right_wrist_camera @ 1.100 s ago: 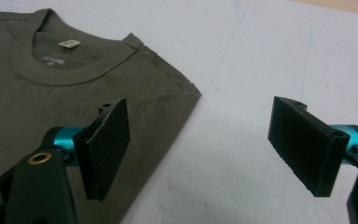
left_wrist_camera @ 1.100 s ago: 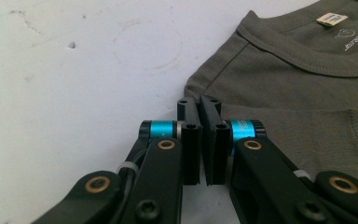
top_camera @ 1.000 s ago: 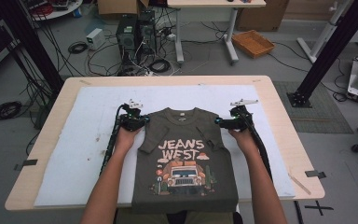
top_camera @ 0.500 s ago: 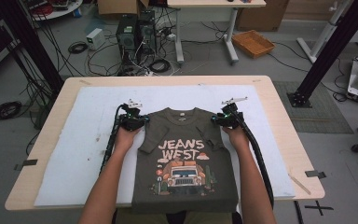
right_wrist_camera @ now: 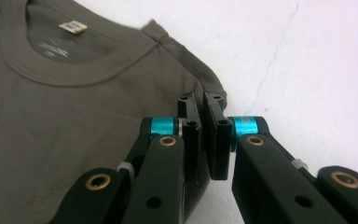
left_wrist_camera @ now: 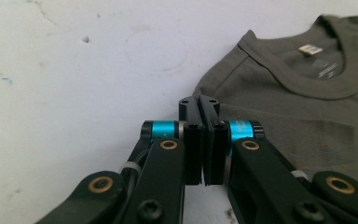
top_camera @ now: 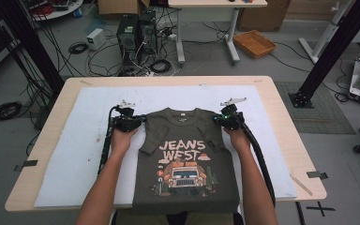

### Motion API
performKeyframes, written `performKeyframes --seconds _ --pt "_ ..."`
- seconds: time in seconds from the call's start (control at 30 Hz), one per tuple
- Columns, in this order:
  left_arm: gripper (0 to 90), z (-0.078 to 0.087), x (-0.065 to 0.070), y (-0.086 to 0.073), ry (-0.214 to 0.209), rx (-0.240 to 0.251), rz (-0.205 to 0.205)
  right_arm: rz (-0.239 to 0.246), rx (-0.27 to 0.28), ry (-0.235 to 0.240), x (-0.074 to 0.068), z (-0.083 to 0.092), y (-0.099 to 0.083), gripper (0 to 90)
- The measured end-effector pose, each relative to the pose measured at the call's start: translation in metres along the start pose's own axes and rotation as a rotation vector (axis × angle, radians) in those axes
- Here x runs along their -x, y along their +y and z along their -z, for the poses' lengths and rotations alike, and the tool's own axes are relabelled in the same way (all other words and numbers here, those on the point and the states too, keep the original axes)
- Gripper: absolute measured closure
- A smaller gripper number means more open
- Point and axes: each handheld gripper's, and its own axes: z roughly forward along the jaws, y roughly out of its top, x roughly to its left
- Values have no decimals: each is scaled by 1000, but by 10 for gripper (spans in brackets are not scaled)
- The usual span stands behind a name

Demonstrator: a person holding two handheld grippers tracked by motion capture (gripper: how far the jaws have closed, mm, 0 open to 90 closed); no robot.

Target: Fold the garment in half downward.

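Olive-green T-shirt [top_camera: 187, 159], "JEANS WEST" truck print, flat on white-covered table [top_camera: 65, 154]; left gripper [left_wrist_camera: 200, 105] and right gripper [right_wrist_camera: 200, 100] jaws clamped on its shoulders.

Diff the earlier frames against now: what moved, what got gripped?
The right tongs moved inward from the sleeve side to the T-shirt's shoulder edge, and their jaws have just been closing; now they are shut on that edge. The left tongs stayed shut at the other shoulder. The T-shirt stays flat on the white mat.

Wooden table [top_camera: 281, 122], white sheet [top_camera: 89, 140] spread over its top, olive T-shirt [top_camera: 187, 164] flat on that sheet
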Motion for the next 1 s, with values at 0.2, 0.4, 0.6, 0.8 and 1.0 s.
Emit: performKeyframes --seconds 0.2,0.4,0.6,0.8,1.0 --pt "880 23 5 -1 -39 61 -12 25 56 21 -7 17 2 866" --pt "880 42 11 -7 -74 102 -33 61 98 35 -16 35 -6 866" --pt "880 71 21 -20 -133 128 -93 104 149 67 -30 60 -21 866" --pt "880 95 36 -36 -194 116 -163 134 172 101 -40 79 -41 866" --pt "880 114 52 -55 -248 100 -217 159 171 145 -48 96 -67 866"
